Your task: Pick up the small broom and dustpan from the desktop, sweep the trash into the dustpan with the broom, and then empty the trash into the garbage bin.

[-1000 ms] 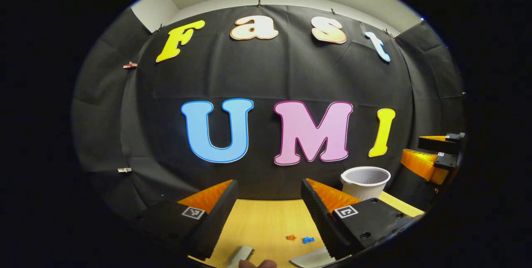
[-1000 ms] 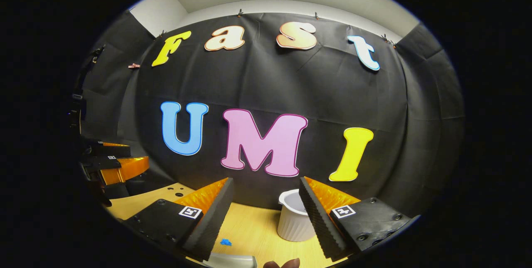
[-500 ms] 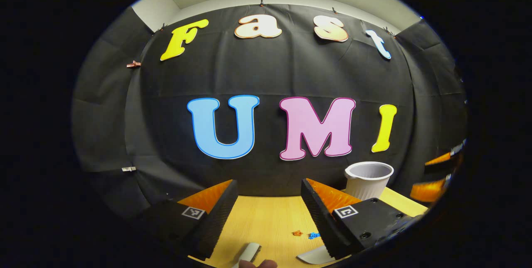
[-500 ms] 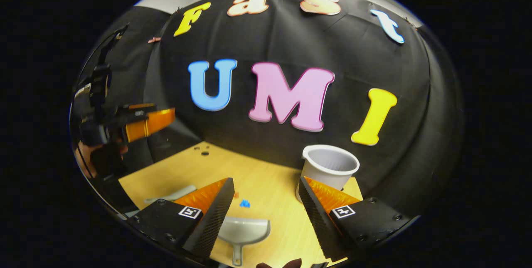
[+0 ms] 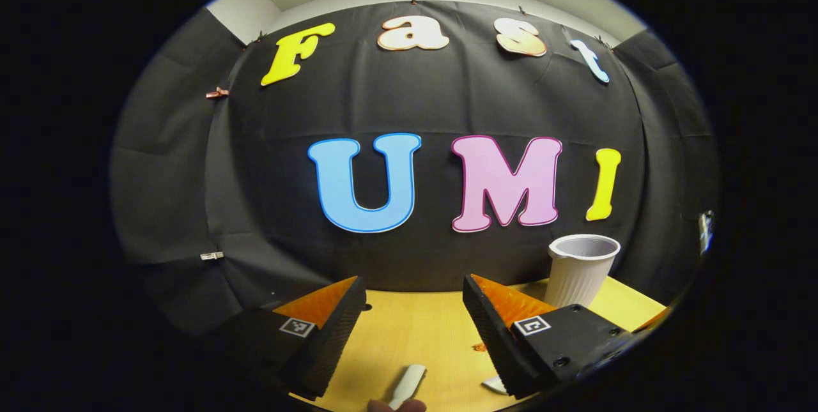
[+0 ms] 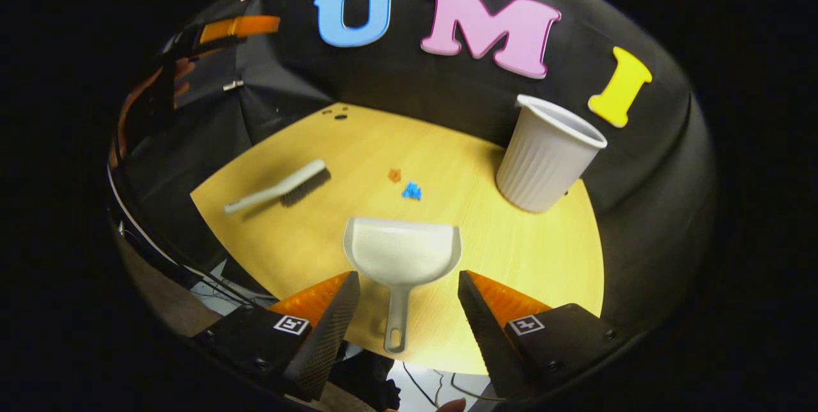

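Lying flat between the spread right claw [image 6: 406, 310], the pale dustpan [image 6: 401, 252] points its handle toward it.

My left gripper [image 5: 414, 322] hangs spread over the desk [image 5: 415, 335]; broom handle [image 5: 408, 385] between its fingers, white cup [image 5: 580, 271] beyond the right finger.

No readable text on the cup [image 6: 548, 155], dustpan [image 6: 402, 252], broom [image 6: 281, 186], only coded square markers on each gripper
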The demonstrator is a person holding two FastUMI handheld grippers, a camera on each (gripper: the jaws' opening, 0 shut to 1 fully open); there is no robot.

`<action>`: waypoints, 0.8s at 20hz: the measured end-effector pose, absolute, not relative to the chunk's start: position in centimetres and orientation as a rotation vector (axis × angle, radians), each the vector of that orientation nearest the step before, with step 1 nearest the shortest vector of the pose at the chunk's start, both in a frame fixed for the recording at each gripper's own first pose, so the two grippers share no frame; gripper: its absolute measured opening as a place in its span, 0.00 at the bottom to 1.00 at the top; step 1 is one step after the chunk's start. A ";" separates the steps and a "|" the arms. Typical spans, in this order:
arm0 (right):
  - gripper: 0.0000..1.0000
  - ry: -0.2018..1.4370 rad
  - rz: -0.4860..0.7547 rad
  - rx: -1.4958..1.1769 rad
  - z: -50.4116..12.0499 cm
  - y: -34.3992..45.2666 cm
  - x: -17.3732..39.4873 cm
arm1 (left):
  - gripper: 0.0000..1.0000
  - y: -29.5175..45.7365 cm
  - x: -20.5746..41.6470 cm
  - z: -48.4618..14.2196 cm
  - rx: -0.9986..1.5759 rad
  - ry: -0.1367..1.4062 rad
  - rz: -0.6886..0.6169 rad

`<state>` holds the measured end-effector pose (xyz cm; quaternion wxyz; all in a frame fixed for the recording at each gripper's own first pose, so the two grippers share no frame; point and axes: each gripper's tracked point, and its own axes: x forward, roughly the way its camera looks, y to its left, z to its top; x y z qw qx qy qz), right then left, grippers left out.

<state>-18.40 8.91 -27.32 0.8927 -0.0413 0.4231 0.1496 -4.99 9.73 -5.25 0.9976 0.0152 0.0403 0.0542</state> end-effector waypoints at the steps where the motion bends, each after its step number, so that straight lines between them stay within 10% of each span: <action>1: 0.96 0.918 0.305 -0.083 -28.9 9.0 -18.7 | 0.97 10.3 -5.2 -5.4 0.036 0.086 0.114; 16: 0.93 1.247 0.277 -0.081 -43.1 11.8 -18.5 | 0.97 14.6 -7.1 -6.6 0.080 0.110 0.167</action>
